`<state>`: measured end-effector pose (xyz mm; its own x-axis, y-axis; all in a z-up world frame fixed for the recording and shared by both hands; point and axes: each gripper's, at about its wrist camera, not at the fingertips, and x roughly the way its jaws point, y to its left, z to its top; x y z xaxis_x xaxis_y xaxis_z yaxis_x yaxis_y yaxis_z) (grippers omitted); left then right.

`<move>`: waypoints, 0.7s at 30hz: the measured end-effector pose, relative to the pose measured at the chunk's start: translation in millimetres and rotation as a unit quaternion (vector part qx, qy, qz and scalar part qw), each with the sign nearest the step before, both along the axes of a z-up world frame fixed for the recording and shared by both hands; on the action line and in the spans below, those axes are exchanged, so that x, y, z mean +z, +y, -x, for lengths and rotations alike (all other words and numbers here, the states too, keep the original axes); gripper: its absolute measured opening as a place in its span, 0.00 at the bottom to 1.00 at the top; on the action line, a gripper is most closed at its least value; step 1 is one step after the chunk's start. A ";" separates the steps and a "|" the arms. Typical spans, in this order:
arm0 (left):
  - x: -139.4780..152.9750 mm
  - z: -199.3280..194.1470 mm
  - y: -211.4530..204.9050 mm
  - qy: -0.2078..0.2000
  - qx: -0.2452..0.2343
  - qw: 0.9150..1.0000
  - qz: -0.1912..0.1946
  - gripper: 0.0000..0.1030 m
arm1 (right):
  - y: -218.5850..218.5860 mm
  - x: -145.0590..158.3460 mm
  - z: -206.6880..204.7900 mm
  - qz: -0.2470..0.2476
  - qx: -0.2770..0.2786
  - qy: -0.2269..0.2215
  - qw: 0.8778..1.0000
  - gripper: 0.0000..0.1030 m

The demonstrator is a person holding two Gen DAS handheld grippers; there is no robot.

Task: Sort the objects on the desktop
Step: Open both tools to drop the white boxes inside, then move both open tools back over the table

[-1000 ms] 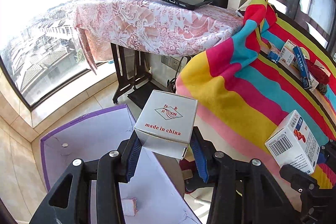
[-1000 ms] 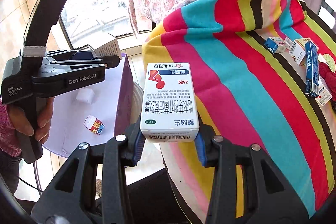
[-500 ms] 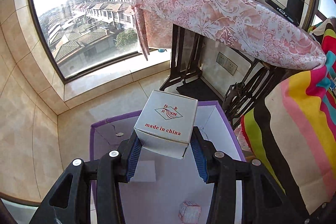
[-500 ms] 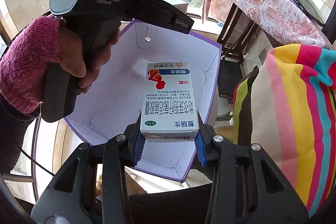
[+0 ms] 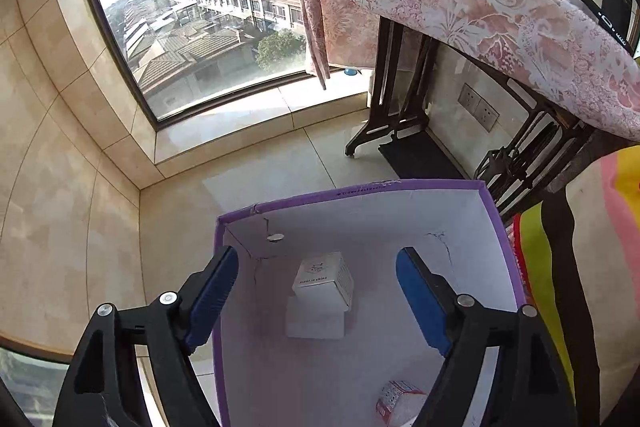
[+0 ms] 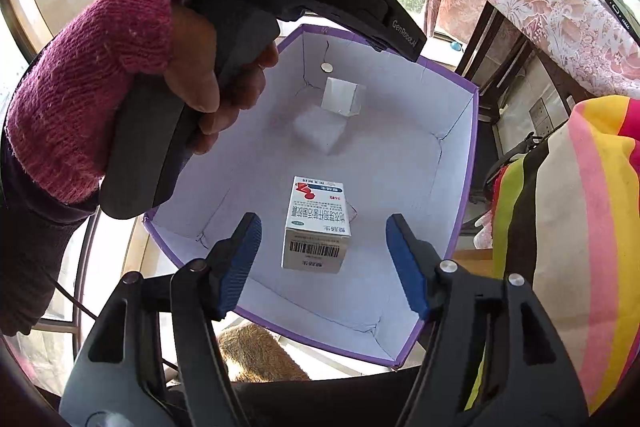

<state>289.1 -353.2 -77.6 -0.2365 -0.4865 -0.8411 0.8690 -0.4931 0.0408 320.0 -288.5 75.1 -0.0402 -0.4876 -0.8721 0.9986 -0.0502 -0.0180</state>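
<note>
1. The left gripper (image 5: 318, 301) points down into a purple-edged box (image 5: 492, 211) with white inner walls; its jaws are opening, and its blue pads (image 5: 214, 293) touch nothing
2. Below the gap between the fingers, a small white carton (image 5: 324, 281) printed "made in china" sits tilted on top of a flat white block (image 5: 314, 323)
3. Nearer the tool, by the right finger, a small red-and-white packet (image 5: 394, 401) lies on the box floor
4. A small round disc (image 5: 275, 237) sits on the box's far wall
5. Beyond the box, a table draped in pink floral cloth (image 5: 460, 7) stands ahead and right
6. A window (image 5: 208, 15) over rooftops fills the far left
7. A striped cloth (image 5: 540, 287) hangs just right of the box
</note>
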 end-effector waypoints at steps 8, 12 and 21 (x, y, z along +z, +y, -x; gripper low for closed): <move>-4.2 16.7 6.9 -0.071 0.000 0.997 0.008 0.81 | 31.4 26.5 39.0 0.043 -0.079 0.007 0.996 0.68; 2.8 30.1 25.6 -0.038 -0.053 0.998 0.004 0.81 | 70.6 69.9 78.3 0.101 -0.172 0.064 0.978 0.68; 60.9 74.7 93.2 0.187 -0.243 0.950 -0.056 0.82 | 204.9 104.9 226.4 0.096 -0.432 0.135 0.887 0.73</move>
